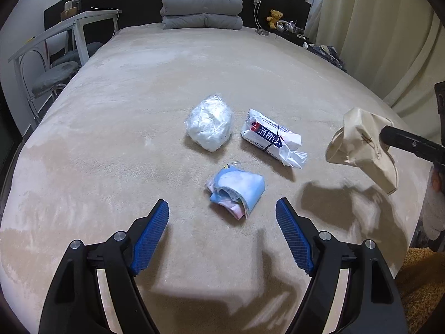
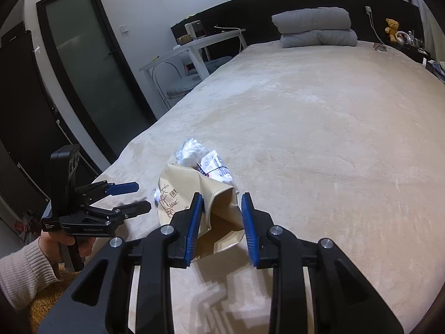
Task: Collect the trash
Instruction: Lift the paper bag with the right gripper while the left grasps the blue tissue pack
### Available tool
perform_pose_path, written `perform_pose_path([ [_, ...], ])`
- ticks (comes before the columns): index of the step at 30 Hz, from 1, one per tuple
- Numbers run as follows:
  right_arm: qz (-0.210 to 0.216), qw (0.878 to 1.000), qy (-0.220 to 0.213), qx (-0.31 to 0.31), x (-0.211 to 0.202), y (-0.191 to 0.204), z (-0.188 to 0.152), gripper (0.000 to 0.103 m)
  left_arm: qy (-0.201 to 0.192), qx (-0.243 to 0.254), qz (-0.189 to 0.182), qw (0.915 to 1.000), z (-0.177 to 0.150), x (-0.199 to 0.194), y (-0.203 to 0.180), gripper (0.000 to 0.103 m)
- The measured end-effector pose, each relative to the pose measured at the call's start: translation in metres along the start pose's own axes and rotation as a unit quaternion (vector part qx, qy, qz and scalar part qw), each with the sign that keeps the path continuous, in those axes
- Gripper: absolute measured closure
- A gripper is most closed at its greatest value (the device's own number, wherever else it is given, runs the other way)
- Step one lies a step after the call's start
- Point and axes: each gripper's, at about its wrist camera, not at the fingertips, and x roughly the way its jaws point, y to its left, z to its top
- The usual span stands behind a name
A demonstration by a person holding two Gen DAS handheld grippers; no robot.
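Note:
Three pieces of trash lie on the beige bed (image 1: 111, 139): a crumpled clear plastic bag (image 1: 210, 125), a white wipes packet with a blue label (image 1: 271, 136), and a folded light-blue and pink wrapper (image 1: 236, 190). My left gripper (image 1: 222, 217) is open and empty, hovering just short of the blue wrapper. My right gripper (image 2: 222, 211) is shut on a beige paper bag (image 2: 194, 194) and holds it above the bed; the bag also shows in the left wrist view (image 1: 361, 144). The clear bag (image 2: 190, 151) and wipes packet (image 2: 217, 168) lie beyond it.
Folded grey bedding (image 1: 201, 11) sits at the dark headboard. A white desk and chairs (image 1: 55, 55) stand left of the bed. A teddy bear (image 1: 275, 16) and small items sit on the right shelf. Curtains (image 1: 375, 27) hang at right. A dark door (image 2: 91, 64) is at left.

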Motion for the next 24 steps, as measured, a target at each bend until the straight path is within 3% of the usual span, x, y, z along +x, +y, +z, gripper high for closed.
perform_pose_path([
  [4,-0.022,1.000,-0.014,0.001,-0.012,-0.007,0.000,0.073,0.002,-0.001,0.008,1.0000,0.007,0.013,-0.006,0.025],
  [13,-0.022,1.000,-0.013,-0.002,-0.019,-0.020,-0.005,0.073,0.024,0.001,0.023,0.9995,0.012,0.038,-0.014,0.025],
  [15,-0.024,1.000,-0.012,-0.001,-0.019,-0.021,-0.005,0.073,0.028,-0.001,0.018,0.9995,0.012,0.041,-0.013,0.028],
  [16,-0.024,1.000,-0.013,0.000,-0.020,-0.022,-0.006,0.073,0.032,0.000,0.019,0.9993,0.012,0.043,-0.014,0.041],
  [17,-0.025,1.000,-0.012,-0.001,-0.022,-0.023,-0.006,0.073,0.035,0.001,0.028,0.9990,0.013,0.044,-0.014,0.047],
  [24,-0.027,1.000,-0.011,-0.001,-0.024,-0.024,-0.008,0.073,0.022,0.002,0.033,0.9992,0.015,0.037,-0.019,0.049],
])
